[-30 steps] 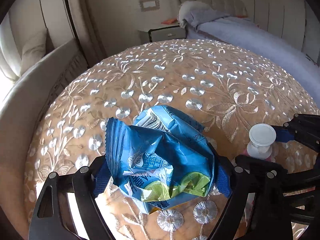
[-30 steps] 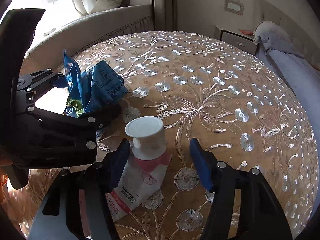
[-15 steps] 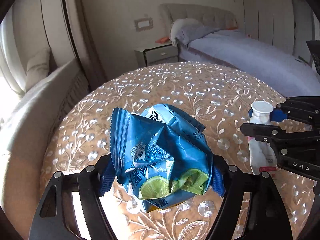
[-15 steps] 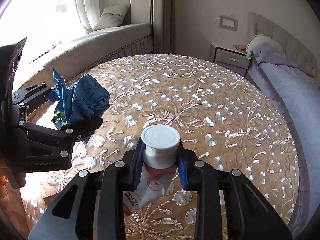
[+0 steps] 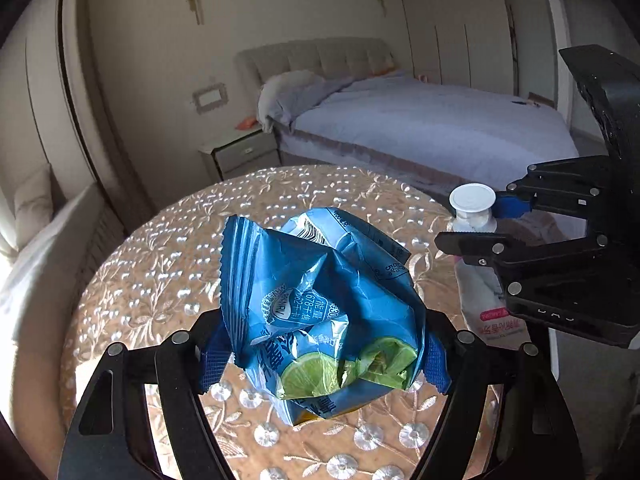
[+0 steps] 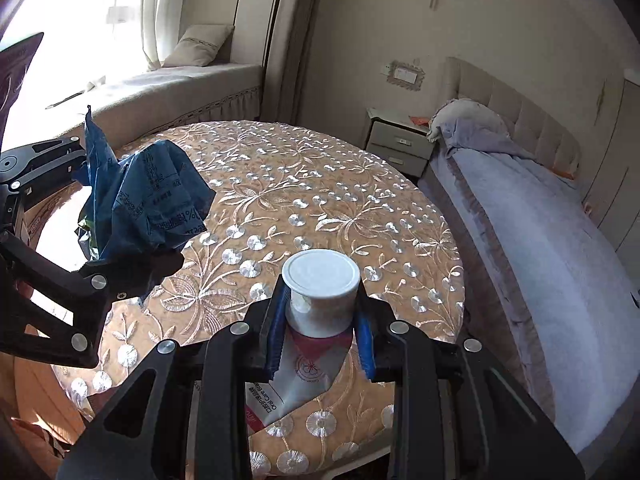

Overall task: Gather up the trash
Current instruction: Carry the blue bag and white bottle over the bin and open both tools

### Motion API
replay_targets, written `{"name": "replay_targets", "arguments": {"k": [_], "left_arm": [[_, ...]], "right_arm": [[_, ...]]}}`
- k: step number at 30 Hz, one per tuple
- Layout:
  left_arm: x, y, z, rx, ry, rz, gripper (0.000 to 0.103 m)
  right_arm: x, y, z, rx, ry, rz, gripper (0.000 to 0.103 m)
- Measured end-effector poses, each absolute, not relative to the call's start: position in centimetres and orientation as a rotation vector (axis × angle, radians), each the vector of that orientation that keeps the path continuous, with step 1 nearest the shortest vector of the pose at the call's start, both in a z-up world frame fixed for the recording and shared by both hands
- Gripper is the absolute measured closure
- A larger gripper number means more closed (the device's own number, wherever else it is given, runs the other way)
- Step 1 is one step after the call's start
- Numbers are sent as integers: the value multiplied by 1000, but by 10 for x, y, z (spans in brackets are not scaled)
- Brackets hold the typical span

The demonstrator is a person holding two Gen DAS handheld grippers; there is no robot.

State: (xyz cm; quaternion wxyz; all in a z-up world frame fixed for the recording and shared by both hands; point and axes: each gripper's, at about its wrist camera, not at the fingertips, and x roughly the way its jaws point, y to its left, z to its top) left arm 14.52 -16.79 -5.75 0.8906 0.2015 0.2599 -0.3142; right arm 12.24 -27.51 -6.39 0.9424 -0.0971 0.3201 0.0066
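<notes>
My left gripper (image 5: 320, 356) is shut on a crumpled blue snack bag (image 5: 320, 308) with lime pictures and holds it above the round table (image 5: 168, 264). The bag also shows in the right wrist view (image 6: 148, 200), held at the left. My right gripper (image 6: 320, 320) is shut on the white cap of a toothpaste tube (image 6: 320, 284), lifted off the table with the tube body hanging down toward the camera. The tube also shows at the right of the left wrist view (image 5: 476, 236), beside the bag.
The table (image 6: 320, 184) wears a tan embroidered cloth. A bed (image 6: 540, 240) with a grey-blue cover stands to the right, a nightstand (image 6: 396, 144) behind, and a window seat (image 6: 168, 92) with a cushion at the back left.
My right gripper closed on the tube's cap and lifted it. Both grippers have risen well above the table with their loads.
</notes>
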Motion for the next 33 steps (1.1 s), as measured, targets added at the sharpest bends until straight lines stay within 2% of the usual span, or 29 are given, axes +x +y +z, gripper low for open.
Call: {"name": "replay_targets", "arguments": {"k": [13,21,31,32,33], "left_arm": [[62,-276,-107,598,569,-895,28],[32,-353,-180,821,622,-1094,28],[31,-423,-282,963,810,-1247,28],[33,-427,-292,976,834,-1273,26],[33,-433,-302,992,867,-1297,18]], "right_arm": [[18,-359,-102,-168,761,-153,71],[-20,-422,-175,-94,911,-130,71],[-24,-470,-280,-12,1076,-77,71],[-23,-474,-292,-22,1094,-74,71],[-23,-476,-301,-22,1108,-65,71]]}}
